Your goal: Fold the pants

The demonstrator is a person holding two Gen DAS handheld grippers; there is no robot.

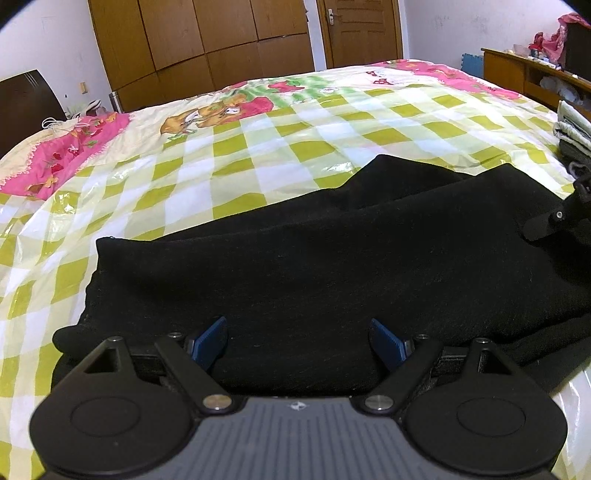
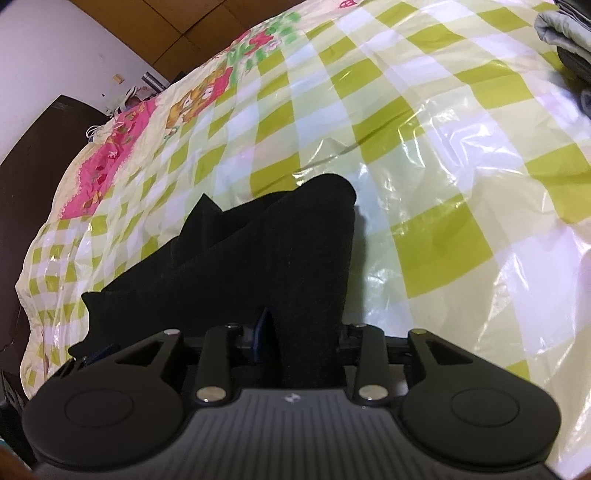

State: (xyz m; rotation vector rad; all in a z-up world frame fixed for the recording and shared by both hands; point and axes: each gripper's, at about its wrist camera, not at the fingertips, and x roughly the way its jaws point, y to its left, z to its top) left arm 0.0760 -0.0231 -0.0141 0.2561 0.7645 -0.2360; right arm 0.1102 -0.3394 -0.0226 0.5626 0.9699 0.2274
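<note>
Black pants point(image 1: 314, 258) lie folded in a long band across the near side of the bed point(image 1: 258, 140), which has a green-checked cover under clear plastic. My left gripper point(image 1: 299, 334) hovers low over their near edge. Its blue pads point(image 1: 212, 338) stand wide apart and the cloth below them is not pinched. At the far right of this view a finger point(image 1: 543, 225) of the right gripper rests on the pants' end. In the right wrist view the pants point(image 2: 266, 251) rise in a ridge into my right gripper point(image 2: 306, 332). The cloth fills its narrow gap, and one blue pad point(image 2: 264, 328) shows beside it while the other is hidden.
A stack of folded grey and dark clothes point(image 1: 574, 129) point(image 2: 565, 33) sits at the bed's right edge. A dark headboard point(image 1: 26, 107) stands to the left. A wooden wardrobe point(image 1: 207, 44) and a door line the far wall, and a wooden desk point(image 1: 517, 74) stands at the right.
</note>
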